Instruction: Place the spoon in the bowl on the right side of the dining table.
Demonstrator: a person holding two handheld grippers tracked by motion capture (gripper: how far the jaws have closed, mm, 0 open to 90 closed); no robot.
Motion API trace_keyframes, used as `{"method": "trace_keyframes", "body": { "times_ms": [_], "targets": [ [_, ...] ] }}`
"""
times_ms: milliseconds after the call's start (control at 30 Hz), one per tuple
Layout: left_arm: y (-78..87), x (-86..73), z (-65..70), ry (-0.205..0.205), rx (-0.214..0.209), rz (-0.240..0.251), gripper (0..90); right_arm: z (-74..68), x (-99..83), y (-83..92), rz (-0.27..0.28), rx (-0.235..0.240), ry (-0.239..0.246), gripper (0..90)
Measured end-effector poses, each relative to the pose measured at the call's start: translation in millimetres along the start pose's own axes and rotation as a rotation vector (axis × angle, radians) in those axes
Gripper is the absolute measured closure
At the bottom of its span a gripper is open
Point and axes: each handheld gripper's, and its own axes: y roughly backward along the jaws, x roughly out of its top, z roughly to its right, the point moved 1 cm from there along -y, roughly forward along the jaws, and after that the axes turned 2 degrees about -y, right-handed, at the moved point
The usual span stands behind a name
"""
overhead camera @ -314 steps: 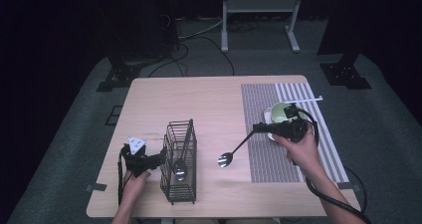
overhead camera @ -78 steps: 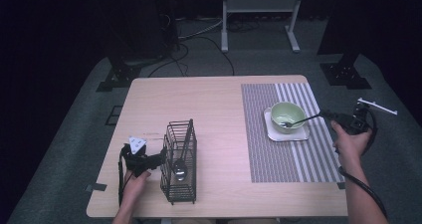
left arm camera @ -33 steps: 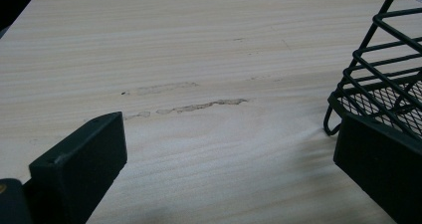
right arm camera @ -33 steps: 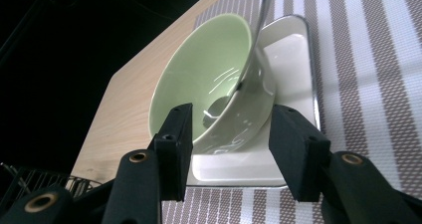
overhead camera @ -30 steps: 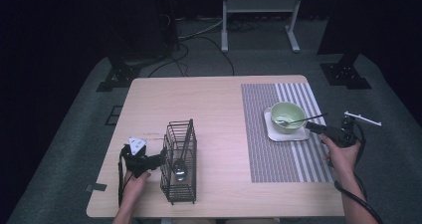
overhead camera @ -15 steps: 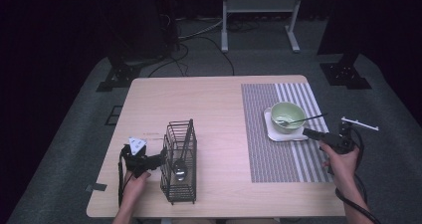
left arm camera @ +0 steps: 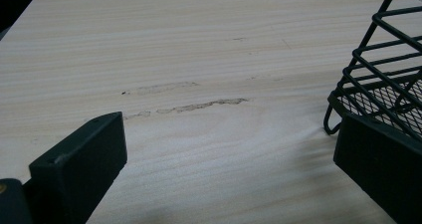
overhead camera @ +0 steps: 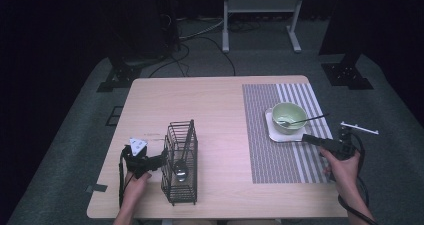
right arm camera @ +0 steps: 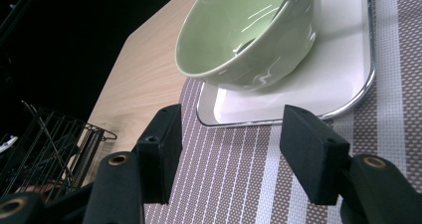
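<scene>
The spoon (overhead camera: 300, 120) lies in the green bowl (overhead camera: 288, 116), its handle propped over the rim toward the right edge of the tabletop (overhead camera: 220, 105); the placing appears done and the release is the step in hand.

Near the front edge, toward the left corner, the left gripper (overhead camera: 159, 160) is held against the wire caddy (overhead camera: 180, 169). In the left gripper view its jaws are seen spread, one just beside the caddy's foot (left arm camera: 332, 127); whether that jaw presses the wire cannot be told. A second spoon (overhead camera: 181, 171) is seen inside the caddy, though the mesh obscures it and it may be a ladle.

Further back, near the right edge, the right gripper (overhead camera: 307, 138) is held low over the striped placemat (overhead camera: 280, 160), aimed at the white tray (overhead camera: 274, 131) on which the bowl stands. Its jaws have just been opening, and in the right gripper view (right arm camera: 226, 149) nothing is seen between them; they are spread and apart from the tray's rim (right arm camera: 358, 92).

Next, the right gripper would probably be drawn clear of the handle without brushing it, since a knock could tip the spoon out. If the caddy's spoon is wanted, the caddy should be steadied from the left while the right gripper is lowered into it from above.
</scene>
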Motion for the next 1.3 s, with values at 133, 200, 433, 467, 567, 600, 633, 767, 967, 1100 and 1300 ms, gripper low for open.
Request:
{"method": "trace_keyframes", "body": {
  "times_ms": [133, 200, 433, 467, 567, 600, 633, 767, 967, 1100, 1300],
  "targets": [
    [0.0, 0.0, 0.1, -0.003, 0.000, 0.000, 0.0, -1.6, -5.7, 0.1, -0.015, 0.016, 0.003, 38.8],
    [0.0, 0.0, 0.1, -0.003, 0.001, 0.000, 0.0, -1.9, -6.8, 0.3, -0.018, 0.019, 0.001, 38.6],
    [0.1, 0.0, 0.1, -0.003, 0.001, -0.002, 0.0, -2.4, -14.2, 0.8, -0.029, 0.025, 0.010, 36.3],
    [0.1, 0.0, 0.1, -0.004, 0.000, -0.002, 0.0, -2.4, -14.9, 1.1, -0.030, 0.027, 0.012, 36.0],
    [0.1, 0.0, 0.2, -0.004, 0.001, -0.001, 0.0, -2.8, -17.9, 1.9, -0.031, 0.028, 0.017, 35.1],
    [0.1, 0.0, 0.1, -0.004, 0.001, -0.001, 0.0, -3.0, -19.1, 2.1, -0.030, 0.029, 0.017, 34.8],
    [0.0, 0.0, 0.2, -0.004, 0.001, -0.001, 0.0, -3.2, -20.8, 2.3, -0.033, 0.032, 0.018, 34.6],
    [0.0, -0.1, 0.2, -0.002, 0.002, -0.001, 0.0, -4.6, -25.8, 2.3, -0.043, 0.037, 0.028, 33.9],
    [0.1, -0.1, 0.1, -0.002, 0.001, -0.002, 0.0, -8.2, -32.1, 2.7, -0.052, 0.054, 0.032, 33.0],
    [0.2, -0.1, -0.1, 0.001, 0.002, -0.003, 0.0, -10.9, -35.6, 3.1, -0.057, 0.059, 0.041, 32.7],
    [0.1, -0.1, 0.1, -0.001, 0.001, -0.002, 0.0, -12.0, -42.8, 4.9, -0.068, 0.074, 0.039, 31.5]
  ]
}}
